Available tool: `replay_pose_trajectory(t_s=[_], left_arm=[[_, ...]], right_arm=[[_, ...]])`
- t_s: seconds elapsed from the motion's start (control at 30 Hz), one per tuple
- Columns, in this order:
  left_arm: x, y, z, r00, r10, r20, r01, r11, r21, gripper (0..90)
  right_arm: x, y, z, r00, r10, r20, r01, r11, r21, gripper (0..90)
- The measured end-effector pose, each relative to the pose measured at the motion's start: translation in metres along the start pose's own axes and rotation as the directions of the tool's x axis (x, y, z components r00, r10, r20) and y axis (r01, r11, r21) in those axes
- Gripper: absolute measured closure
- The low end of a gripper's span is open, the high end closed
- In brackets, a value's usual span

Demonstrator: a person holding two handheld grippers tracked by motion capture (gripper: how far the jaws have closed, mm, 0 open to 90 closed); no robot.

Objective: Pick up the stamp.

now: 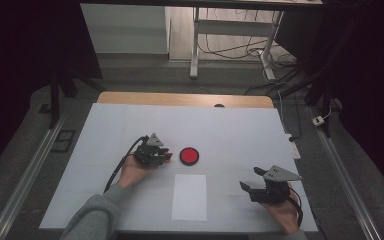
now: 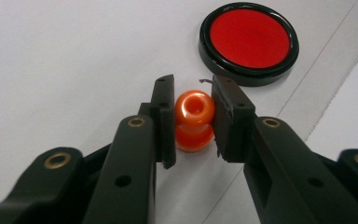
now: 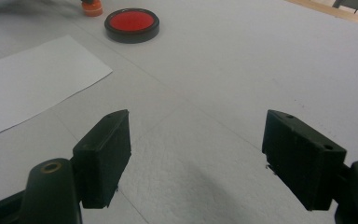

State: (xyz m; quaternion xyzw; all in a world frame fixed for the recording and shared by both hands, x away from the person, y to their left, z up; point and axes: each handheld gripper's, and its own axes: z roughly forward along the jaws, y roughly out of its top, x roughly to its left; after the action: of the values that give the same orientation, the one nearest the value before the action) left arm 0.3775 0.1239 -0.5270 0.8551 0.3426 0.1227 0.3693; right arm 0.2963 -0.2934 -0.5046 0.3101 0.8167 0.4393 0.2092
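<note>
A small orange stamp (image 2: 194, 121) with a rounded knob stands on the white table cover, and my left gripper (image 2: 193, 88) is shut on it, one jaw against each side. From the high view that gripper (image 1: 166, 155) sits just left of a round ink pad (image 1: 189, 156), red in a black case. The pad (image 2: 249, 37) lies just beyond the jaws, apart from the stamp. A white paper sheet (image 1: 189, 196) lies nearer the person. My right gripper (image 1: 250, 178) rests at the front right, open, with nothing between its jaws (image 3: 198, 116). Far off in its view are the ink pad (image 3: 131, 22) and the stamp (image 3: 92, 8).
A white cover (image 1: 230, 130) spans the table, with a wooden edge (image 1: 185, 99) at the far side. The paper's corner (image 2: 349, 112) lies right of the left jaws. Desk legs and cables (image 1: 260, 50) stand on the floor beyond.
</note>
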Motion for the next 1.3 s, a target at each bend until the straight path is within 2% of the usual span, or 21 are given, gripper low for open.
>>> replay_pose_trajectory(t_s=[0.63,1.17,1.3], left_arm=[[-0.001,0.003,-0.009,1.0000,0.002,-0.009,-0.002,0.9994,-0.035,72.0],[0.000,0.007,-0.029,0.9995,-0.030,0.011,0.031,0.9937,-0.108,72.0],[0.000,0.008,-0.036,0.9990,-0.036,0.028,0.039,0.9908,-0.130,72.0]], right_arm=[[0.001,0.001,0.000,1.0000,-0.004,0.000,0.004,1.000,0.004,23.1],[0.002,0.001,0.000,1.0000,-0.008,0.001,0.008,1.000,0.004,23.1],[0.002,0.002,0.001,1.0000,-0.004,0.000,0.004,1.000,-0.003,23.2]])
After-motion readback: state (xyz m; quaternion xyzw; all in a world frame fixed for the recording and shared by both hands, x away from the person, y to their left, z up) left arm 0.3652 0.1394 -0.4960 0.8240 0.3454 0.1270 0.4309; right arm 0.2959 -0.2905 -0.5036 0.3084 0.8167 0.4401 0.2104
